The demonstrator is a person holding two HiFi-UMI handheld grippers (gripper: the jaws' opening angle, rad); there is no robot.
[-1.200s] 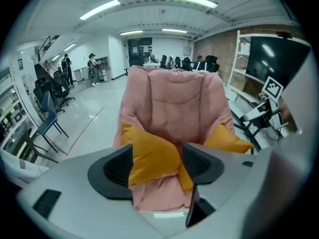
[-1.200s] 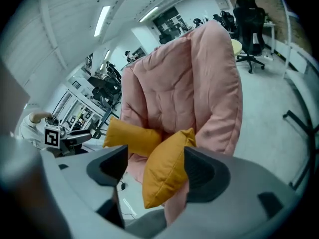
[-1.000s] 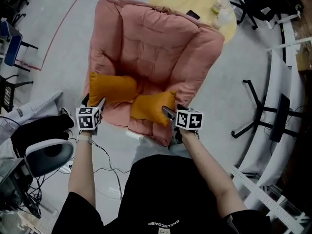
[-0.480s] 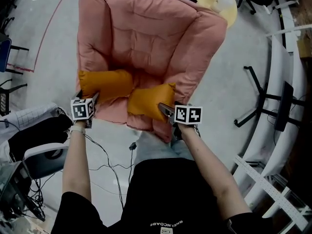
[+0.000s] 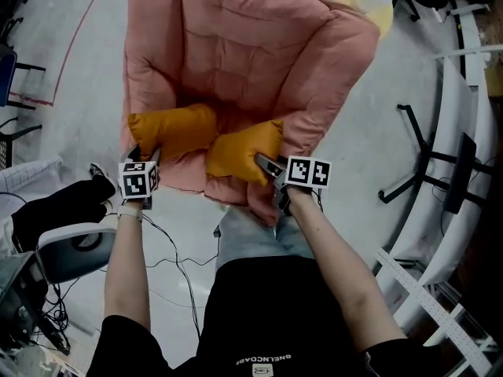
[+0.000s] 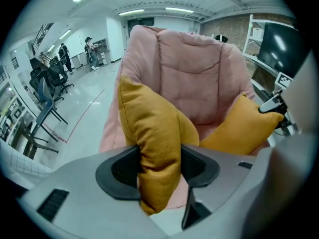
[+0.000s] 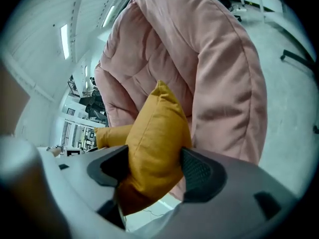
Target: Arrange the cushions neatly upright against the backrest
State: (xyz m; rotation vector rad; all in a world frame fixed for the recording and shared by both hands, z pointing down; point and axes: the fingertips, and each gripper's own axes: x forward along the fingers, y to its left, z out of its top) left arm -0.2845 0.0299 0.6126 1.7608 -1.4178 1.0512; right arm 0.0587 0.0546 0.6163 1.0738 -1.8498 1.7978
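Two orange cushions lie on the seat of a pink padded armchair, near its front edge. My left gripper has the near end of the left cushion between its jaws. The jaws are closing, and both pads press into the fabric. My right gripper holds the near corner of the right cushion. Its jaws are also closing, and the cushion bulges between the pads. The right cushion also shows in the left gripper view. Both cushions lie low, away from the backrest.
A round yellow table stands behind the armchair. An office chair base and a curved white desk are at the right. Cables trail on the floor by my legs, with a black bag at the left.
The left gripper has moved in onto the left cushion's near end and now pinches it. The right gripper stays on the right cushion. The head view has shifted toward the armchair.
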